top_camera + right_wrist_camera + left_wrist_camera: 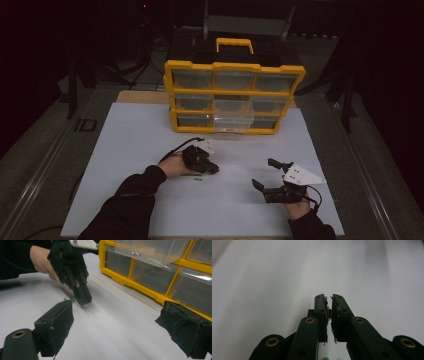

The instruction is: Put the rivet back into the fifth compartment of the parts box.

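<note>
My left gripper [214, 170] rests low on the white sheet [135, 145], left of centre, its jaws shut with a hairline gap and nothing visible between them [329, 297]. A small green piece [198, 178] lies on the sheet just beside and behind its tip; the right gripper view has it [68, 299] next to the left gripper [83, 300]. My right gripper [265, 173] sits at the front right with its jaws wide open and nothing between them [120, 327].
A yellow organiser [234, 97] with clear drawers stands at the back of the sheet. Its lower middle drawer [232, 116] is pulled out, and small metal parts [136, 254] lie in it. Dark floor and stands surround the table.
</note>
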`<state>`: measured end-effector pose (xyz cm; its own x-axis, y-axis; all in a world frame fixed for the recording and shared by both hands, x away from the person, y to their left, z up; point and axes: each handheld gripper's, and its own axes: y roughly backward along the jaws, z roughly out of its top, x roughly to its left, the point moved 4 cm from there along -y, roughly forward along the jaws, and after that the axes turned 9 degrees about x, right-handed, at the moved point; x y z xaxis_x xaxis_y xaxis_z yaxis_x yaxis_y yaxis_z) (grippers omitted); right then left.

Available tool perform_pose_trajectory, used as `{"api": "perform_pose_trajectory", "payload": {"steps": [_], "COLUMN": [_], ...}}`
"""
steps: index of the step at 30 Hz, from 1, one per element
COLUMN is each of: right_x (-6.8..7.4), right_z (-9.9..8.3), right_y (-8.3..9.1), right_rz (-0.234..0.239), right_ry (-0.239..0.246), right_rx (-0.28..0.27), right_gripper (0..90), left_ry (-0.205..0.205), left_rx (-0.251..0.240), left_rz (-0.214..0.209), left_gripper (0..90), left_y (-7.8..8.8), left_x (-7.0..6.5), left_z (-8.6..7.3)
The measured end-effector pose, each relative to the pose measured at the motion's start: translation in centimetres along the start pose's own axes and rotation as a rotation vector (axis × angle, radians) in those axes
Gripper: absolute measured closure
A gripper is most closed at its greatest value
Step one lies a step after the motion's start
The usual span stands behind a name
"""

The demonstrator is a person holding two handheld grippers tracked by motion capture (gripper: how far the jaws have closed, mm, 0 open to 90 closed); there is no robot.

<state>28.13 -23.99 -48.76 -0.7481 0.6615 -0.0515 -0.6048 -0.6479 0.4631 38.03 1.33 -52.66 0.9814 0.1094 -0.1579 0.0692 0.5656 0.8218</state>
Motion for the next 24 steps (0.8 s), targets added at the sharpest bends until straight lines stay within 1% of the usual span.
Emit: {"api": "perform_pose_trajectory", "payload": {"steps": [6, 7, 8, 9, 10, 12, 13, 16, 21, 22, 24], "right_x": [0.1, 0.1, 0.0, 0.0, 0.0, 0.0, 0.0, 0.0, 0.0, 0.0, 0.0], "right_z": [0.0, 0.0, 0.0, 0.0, 0.0, 0.0, 0.0, 0.0, 0.0, 0.0, 0.0], "right_y": [0.0, 0.0, 0.0, 0.0, 0.0, 0.0, 0.0, 0.0, -0.1, -0.1, -0.1], "right_rz": [0.000, 0.000, -0.001, 0.000, 0.001, 0.000, 0.000, 0.000, 0.001, 0.001, 0.001], "right_ry": [0.001, 0.000, 0.000, 0.000, -0.002, 0.000, 0.000, -0.001, -0.001, -0.002, -0.003], "right_rx": [0.002, 0.002, 0.002, 0.002, 0.001, 0.000, 0.000, 0.000, 0.002, 0.002, 0.001], "right_gripper": [11.3, 11.3, 11.2, 11.2, 11.2, 11.2, 11.2, 11.3, 11.2, 11.3, 11.3], "left_ry": [-0.009, -0.011, -0.011, -0.017, -0.024, -0.022, -0.026, -0.029, -0.048, -0.045, -0.054], "left_rx": [-0.033, -0.045, -0.052, -0.054, -0.059, -0.071, -0.079, -0.103, -0.132, -0.144, -0.154], "left_rz": [0.008, 0.004, 0.010, 0.009, 0.017, 0.010, 0.019, 0.026, 0.039, 0.038, 0.049], "left_gripper": [81.8, 81.8, 81.8, 81.8, 81.8, 81.8, 81.8, 81.8, 81.8, 81.8, 81.8], "left_y": [1.8, 2.2, 2.5, 2.8, 3.2, 3.8, 4.3, 5.4, 7.3, 7.8, 8.6], "left_x": [-0.5, -0.6, -0.6, -0.7, -0.7, -0.8, -0.9, -1.0, -1.3, -1.3, -1.3], "left_z": [0.9, 1.1, 1.2, 1.4, 1.5, 1.8, 2.0, 2.6, 3.6, 3.9, 4.4]}}
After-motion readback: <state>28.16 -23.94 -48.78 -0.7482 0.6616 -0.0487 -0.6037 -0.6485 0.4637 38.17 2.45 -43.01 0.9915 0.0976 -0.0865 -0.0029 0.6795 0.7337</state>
